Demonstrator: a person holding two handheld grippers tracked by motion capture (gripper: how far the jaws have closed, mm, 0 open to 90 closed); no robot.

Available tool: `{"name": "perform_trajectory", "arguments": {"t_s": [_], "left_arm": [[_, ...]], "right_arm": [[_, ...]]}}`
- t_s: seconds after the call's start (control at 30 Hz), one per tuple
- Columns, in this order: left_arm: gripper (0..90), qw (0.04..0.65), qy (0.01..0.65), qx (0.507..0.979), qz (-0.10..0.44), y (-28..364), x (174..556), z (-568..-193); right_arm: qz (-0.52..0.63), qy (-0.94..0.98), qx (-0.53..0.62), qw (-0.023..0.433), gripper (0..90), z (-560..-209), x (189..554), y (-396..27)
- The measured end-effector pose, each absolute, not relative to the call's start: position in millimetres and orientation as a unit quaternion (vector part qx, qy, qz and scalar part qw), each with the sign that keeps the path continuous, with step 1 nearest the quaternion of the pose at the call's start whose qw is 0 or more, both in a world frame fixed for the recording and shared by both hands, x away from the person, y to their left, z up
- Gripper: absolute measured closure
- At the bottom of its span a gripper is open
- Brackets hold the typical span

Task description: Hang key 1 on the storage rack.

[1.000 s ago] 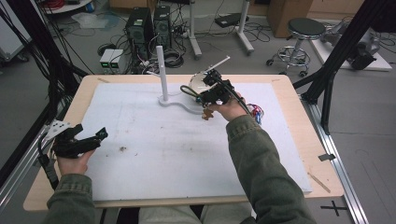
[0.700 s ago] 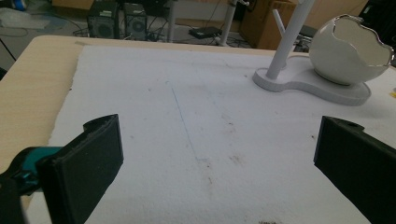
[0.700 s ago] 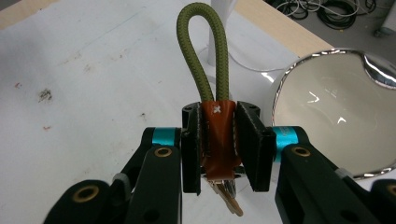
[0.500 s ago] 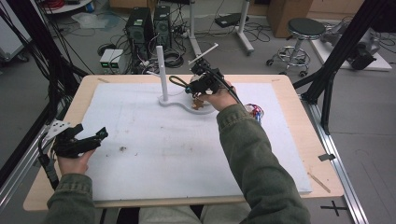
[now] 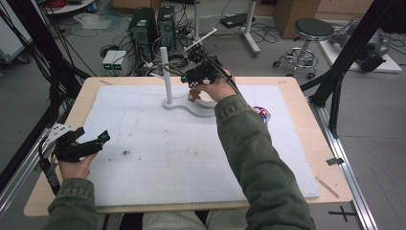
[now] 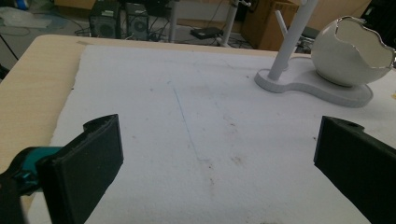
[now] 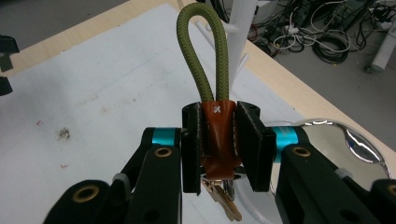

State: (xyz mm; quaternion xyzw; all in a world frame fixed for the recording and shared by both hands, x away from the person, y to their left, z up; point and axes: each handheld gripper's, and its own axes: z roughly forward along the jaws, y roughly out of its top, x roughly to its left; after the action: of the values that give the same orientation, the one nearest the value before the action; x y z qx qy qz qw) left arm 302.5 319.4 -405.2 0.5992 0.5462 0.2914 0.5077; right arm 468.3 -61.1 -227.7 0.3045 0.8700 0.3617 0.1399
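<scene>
The right gripper (image 7: 219,149) is clamped on the brown leather tab of a keychain (image 7: 215,135), held up near the white stand (image 5: 166,76) at twelve o'clock on the table (image 5: 306,139). It looks light: the green cord loop (image 7: 201,51) holds its arch but should flex, the key dangles, so the tab is the sound hold. The left gripper (image 6: 219,158) rests with jaws wide apart at eight o'clock.
</scene>
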Motion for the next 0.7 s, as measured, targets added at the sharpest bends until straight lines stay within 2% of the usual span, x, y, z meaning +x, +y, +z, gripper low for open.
{"name": "perform_trajectory", "arguments": {"t_s": [0.7], "left_arm": [[1.8, 0.509, 0.547, 0.598, 0.29, 321.0, 303.1, -405.6]], "right_arm": [[0.344, 0.873, 0.314, 0.142, 71.5, -240.5, 489.8, -43.9]]}}
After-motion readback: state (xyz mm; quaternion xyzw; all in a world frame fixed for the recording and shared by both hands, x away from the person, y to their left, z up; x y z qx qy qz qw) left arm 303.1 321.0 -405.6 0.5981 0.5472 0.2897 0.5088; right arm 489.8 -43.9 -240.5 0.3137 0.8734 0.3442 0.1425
